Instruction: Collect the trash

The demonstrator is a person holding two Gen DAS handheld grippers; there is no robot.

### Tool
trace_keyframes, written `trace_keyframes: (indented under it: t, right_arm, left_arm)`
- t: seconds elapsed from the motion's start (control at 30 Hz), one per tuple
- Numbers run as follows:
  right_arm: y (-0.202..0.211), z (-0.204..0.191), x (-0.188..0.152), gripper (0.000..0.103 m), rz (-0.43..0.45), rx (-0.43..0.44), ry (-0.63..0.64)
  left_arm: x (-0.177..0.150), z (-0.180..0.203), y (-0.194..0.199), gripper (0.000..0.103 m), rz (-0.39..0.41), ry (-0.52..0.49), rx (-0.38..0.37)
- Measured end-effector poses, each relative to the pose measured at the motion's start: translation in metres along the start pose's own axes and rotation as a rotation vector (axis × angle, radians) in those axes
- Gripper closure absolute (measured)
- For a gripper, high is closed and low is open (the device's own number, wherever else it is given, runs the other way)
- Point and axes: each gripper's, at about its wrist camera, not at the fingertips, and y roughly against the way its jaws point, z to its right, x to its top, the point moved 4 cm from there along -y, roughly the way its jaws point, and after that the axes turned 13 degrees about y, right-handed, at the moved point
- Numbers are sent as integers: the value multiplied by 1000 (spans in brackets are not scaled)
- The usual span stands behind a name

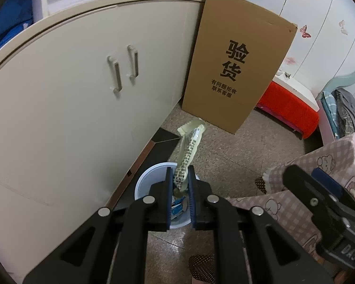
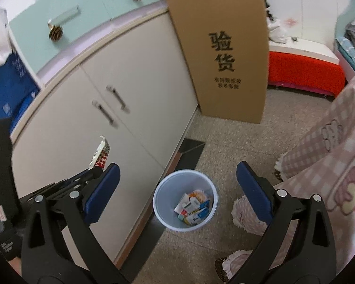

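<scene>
- Fingers of the left gripper (image 1: 179, 184) pinch the lower end of a pale crumpled wrapper (image 1: 189, 146), which sticks up and away from the blue pads; from the right wrist view the same piece shows a silver edge and red-and-white check.
- Directly under that gripper stands a white trash bin (image 2: 185, 200) on the floor, with boxes and scraps (image 2: 193, 207) lying at its bottom.
- Right gripper (image 2: 177, 189) is spread wide with nothing between its blue pads; the bin shows in the gap between them.
- Speckled grey-beige floor (image 2: 236, 146) carries the bin, with a dark strip (image 2: 189, 151) running along the foot of the furniture.
- Cream cabinet (image 1: 71, 99) with two doors and a pair of bar handles rises just beside the bin on the left.
- Tall cardboard box (image 1: 234, 71) printed with black Chinese characters leans upright at the cabinet's far end.
- Pink checked cloth (image 2: 338, 165) with cartoon figures hangs at the right, close to the bin.
- Red-covered bench (image 2: 305, 73) sits further back, against white wardrobe doors (image 1: 319, 35) with butterfly stickers.
</scene>
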Motion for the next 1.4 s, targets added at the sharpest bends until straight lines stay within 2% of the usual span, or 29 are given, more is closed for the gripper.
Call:
trace_keyframes:
  t: [0.03,0.1,0.13,0.17,0.3,0.43,0.57,0.73,0.93,1.23,1.4]
  right_arm:
    - [3,3,1,7,8,-1,-6]
    - [9,7,2,7,10,-6,-7]
    - [12,9,1,7,11,-9,-7]
    - [16,12,1,7,11,-14,-9]
    - [31,20,-2,7,15,-29,-15]
    - [52,25,-5,6,30,-37,-21]
    - [82,29,-6,6,54,-45,-25]
    - [133,31,-9,6,102,-68,-3]
    - [211,38,-22,6,178,-145,68]
    - [324,49,-49,6,308,-265,126]
    - [383,51,-83,6,387,-312,115]
  left_arm:
    - [1,2,0,88,5,0,1]
    - [6,8,-2,72,7,-1,2]
    - [7,8,-3,47,2,-2,13]
    - [8,9,-3,32,13,-3,29]
    - [2,10,3,32,5,2,22]
    - [-8,10,24,31,36,4,27]
    - [-17,15,57,31,89,-18,59]
    - [-28,25,113,25,183,-37,36]
    - [-55,47,191,21,311,-94,-6]
    - [-120,80,300,19,459,-142,-179]
    - [-153,96,348,14,553,-199,-199]
